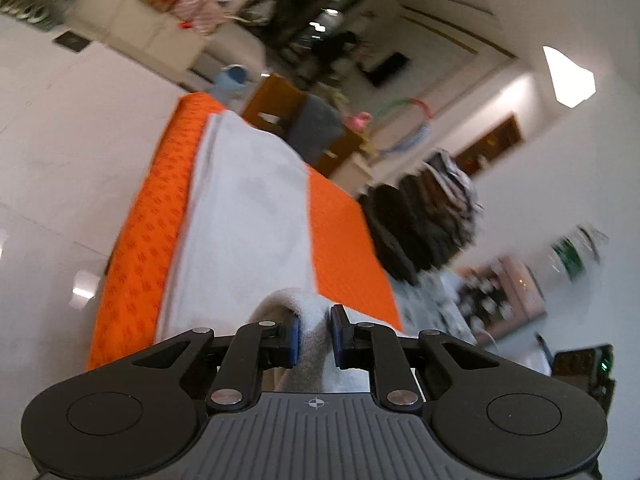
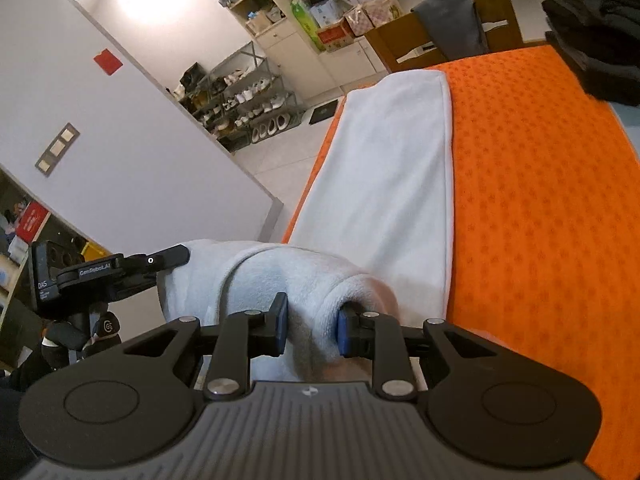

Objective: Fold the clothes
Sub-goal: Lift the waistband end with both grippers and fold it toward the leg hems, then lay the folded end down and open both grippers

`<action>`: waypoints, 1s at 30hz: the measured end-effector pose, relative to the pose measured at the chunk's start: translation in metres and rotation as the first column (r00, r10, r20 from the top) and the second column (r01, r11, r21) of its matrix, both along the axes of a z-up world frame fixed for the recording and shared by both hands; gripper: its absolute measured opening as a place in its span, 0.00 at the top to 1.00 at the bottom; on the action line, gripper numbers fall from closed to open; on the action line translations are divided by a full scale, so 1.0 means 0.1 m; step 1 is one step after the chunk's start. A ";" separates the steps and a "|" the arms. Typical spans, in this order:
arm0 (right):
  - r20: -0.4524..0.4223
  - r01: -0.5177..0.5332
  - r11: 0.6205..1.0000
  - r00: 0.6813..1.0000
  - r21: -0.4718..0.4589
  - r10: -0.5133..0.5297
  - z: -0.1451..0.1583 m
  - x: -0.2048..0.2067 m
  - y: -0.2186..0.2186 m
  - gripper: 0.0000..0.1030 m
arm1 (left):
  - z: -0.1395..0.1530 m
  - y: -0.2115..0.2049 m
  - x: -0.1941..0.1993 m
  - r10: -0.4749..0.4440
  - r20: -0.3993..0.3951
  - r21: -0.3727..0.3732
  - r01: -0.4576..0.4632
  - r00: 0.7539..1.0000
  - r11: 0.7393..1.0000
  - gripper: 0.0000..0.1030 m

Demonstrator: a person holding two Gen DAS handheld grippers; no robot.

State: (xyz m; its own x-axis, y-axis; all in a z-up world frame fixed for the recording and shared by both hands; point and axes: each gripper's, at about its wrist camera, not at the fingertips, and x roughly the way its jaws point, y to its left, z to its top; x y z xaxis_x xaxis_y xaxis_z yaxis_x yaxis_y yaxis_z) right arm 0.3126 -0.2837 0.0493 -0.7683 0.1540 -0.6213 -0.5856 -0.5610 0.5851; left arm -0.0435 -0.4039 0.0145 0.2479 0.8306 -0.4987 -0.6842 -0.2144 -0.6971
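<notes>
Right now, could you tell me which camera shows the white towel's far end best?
The right wrist view: the white towel runs sharp to its far hem on the orange cloth. The left wrist view shows it blurred by motion.

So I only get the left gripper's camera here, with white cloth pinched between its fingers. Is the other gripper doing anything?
Observer: Yes, the right gripper is also shut on the white cloth, on a bunched fold.
Operator: Can you see my gripper from there?
Observer: Yes, the left gripper shows at the left side, its tip at the cloth's lifted edge.
Operator: What's behind it?
Observer: A shoe rack against the far wall, beyond the orange table cover.
</notes>
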 end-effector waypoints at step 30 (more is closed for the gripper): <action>0.133 -0.074 0.994 0.989 0.085 0.062 -0.63 -0.59 1.08 0.31 | 0.05 0.45 0.77 -0.156 -0.547 -0.111 0.113 0.823 0.987 0.52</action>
State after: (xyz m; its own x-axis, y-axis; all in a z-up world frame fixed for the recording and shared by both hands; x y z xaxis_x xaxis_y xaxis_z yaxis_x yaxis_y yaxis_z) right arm 0.2536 -0.1756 -0.0139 -0.6925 0.1637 -0.7026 -0.6121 -0.6489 0.4520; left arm 0.0332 -0.3590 0.0193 0.0203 0.7669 -0.6414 -0.9755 -0.1254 -0.1807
